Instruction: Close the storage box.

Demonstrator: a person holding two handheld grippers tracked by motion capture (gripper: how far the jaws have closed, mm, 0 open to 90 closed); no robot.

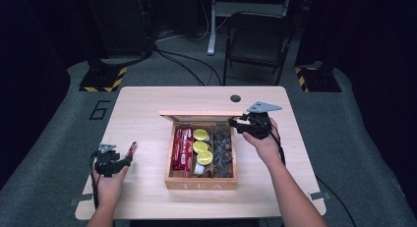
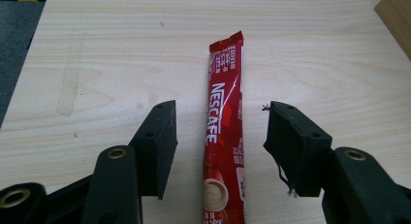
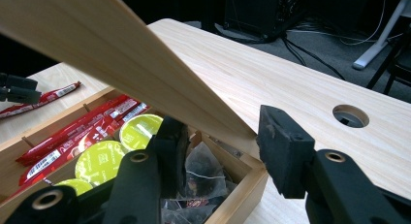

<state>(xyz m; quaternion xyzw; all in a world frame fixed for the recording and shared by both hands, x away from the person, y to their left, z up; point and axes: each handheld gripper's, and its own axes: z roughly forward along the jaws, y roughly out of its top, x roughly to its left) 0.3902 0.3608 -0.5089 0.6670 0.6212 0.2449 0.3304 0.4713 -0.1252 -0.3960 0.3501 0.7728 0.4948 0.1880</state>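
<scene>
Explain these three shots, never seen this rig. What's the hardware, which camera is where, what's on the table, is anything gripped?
There is no robot arm here. A person holds a hand-held two-jaw black gripper in each hand: the left gripper and the right gripper.

The high view looks down from above the person's side of the light wooden table. The other two views come from cameras riding on each gripper, looking along its jaws.

On the table stands an open wooden tea box with red sachets, yellow-green round capsules and dark tea bags in three compartments.

The left gripper is open, its jaws either side of a red Nescafe stick sachet lying flat on the table, not gripped. The right gripper straddles the edge of the box's raised wooden lid; whether it clamps is unclear.
</scene>
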